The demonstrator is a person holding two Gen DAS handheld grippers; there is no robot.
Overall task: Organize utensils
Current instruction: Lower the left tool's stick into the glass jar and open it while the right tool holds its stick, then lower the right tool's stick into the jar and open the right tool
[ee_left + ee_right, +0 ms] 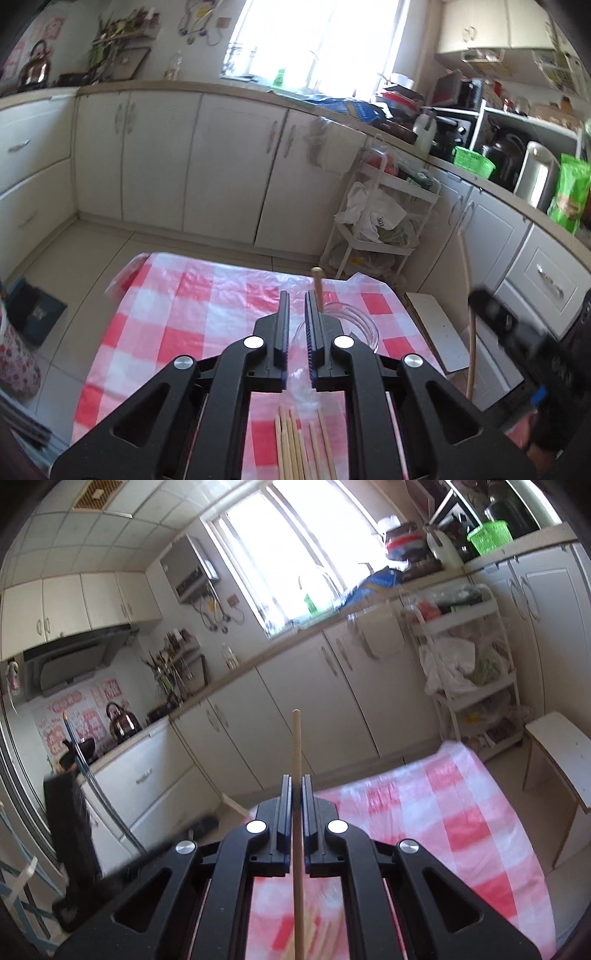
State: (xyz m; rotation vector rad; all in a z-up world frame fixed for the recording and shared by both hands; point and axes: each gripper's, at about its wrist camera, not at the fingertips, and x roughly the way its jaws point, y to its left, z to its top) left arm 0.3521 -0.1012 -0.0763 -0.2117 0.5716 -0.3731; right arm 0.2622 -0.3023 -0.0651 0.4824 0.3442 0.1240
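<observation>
My left gripper [296,295] is open with a narrow gap and holds nothing, above a table with a red and white checked cloth [184,317]. Several wooden chopsticks [295,443] lie on the cloth under it. A clear glass jar [354,321] stands just right of its right finger, with one wooden stick [317,288] standing in it. My right gripper [296,777] is shut on a single wooden chopstick [296,746] that runs up between the fingers, raised above the table. The right gripper [491,310] also shows blurred at the right in the left wrist view, holding the chopstick [471,350].
A white stool [561,753] stands beside the table. A white tiered cart [384,221] with bags stands by the cabinets. Counters with clutter run along the walls. A green basket [472,160] sits on the counter.
</observation>
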